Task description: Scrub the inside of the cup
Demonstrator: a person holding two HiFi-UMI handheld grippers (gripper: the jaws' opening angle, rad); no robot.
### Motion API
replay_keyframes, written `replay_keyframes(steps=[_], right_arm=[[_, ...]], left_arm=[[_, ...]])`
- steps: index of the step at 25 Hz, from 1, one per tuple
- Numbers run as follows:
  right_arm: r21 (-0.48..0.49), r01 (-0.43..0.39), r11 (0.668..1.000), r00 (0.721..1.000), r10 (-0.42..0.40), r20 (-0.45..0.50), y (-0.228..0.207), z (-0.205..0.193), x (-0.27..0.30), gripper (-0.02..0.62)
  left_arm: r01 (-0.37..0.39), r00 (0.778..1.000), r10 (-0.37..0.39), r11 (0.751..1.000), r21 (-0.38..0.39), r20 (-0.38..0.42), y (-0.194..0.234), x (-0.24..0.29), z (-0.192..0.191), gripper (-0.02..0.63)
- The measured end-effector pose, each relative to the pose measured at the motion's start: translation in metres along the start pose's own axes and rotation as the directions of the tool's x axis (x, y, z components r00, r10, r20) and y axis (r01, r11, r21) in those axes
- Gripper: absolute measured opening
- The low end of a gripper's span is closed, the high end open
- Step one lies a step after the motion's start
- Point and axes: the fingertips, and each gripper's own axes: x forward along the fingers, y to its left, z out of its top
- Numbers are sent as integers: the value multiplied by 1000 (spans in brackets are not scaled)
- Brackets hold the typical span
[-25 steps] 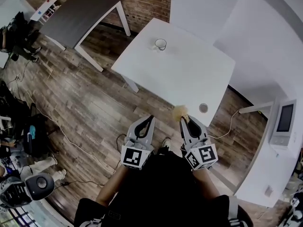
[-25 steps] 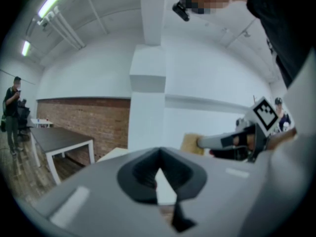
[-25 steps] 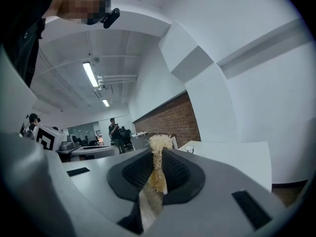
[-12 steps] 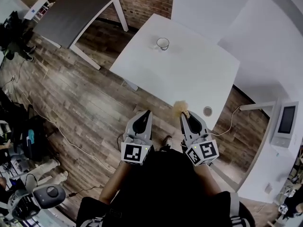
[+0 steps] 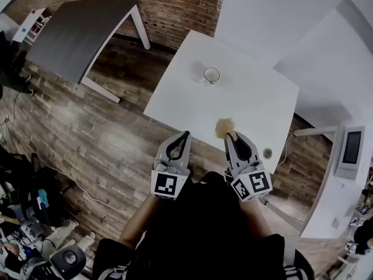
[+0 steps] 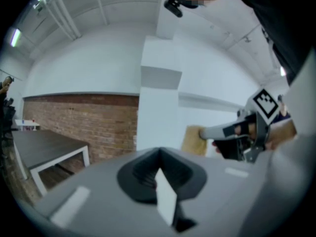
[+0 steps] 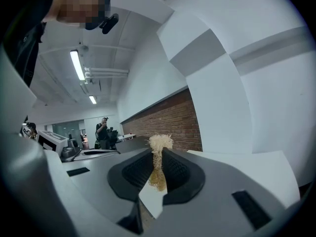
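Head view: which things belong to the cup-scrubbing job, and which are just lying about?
Job: cup on white table; fibrous scrubber clamped in right tool; left tool, shut, empty.
Lying about: grey table; small round disc; wall screen.

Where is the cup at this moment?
In the head view the cup stands on the white table toward its far side, well beyond the scrubber held in the right gripper.

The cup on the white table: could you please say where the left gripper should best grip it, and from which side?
Probably its side wall, approached level from the near side. The cup stands upright, mouth up, on the table, so that leaves the opening free for the scrubber in the right gripper.
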Motion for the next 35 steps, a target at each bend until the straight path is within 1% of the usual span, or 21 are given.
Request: replay_keyframes(steps=[3, 6, 9, 12, 20, 24, 29, 33, 34, 35], right_arm=[[9, 28, 1000, 1000, -28, -1, 1, 3, 18, 46], [10, 51, 999, 999, -51, -13, -5, 4, 30, 46], [16, 61, 998, 998, -60, -18, -16, 4, 45, 46], [14, 60, 998, 998, -60, -19, -34, 5, 62, 46], [44, 31, 999, 999, -29, -39, -86, -2, 115, 46], [39, 26, 999, 998, -23, -59, -104, -8, 138, 46], [50, 60, 997, 993, -55, -103, -121, -24, 165, 46], [29, 68, 997, 989, -64, -136, -134, -39, 185, 46], [27, 74, 997, 988, -70, -140, -137, -42, 191, 46], [25, 85, 996, 987, -80, -142, -141, -45, 196, 46]], left_arm=[[34, 999, -33, 999, 29, -40, 20, 11, -11, 0], [46, 997, -48, 999, -23, -58, 27, 25, -17, 0], [69, 994, -72, 997, -28, -81, 31, 43, -25, 0], [85, 992, -87, 996, -26, -94, 35, 67, -31, 0], [92, 981, -96, 995, -33, -168, 54, 134, -56, 1], [100, 978, -99, 995, -1, -186, 63, 161, -70, 2], [139, 957, -129, 990, 24, -260, 76, 188, -107, 2], [197, 929, -183, 980, 9, -323, 81, 216, -143, 3], [214, 920, -199, 977, 9, -338, 82, 223, -153, 14], [231, 912, -211, 973, 15, -353, 82, 229, -163, 41]])
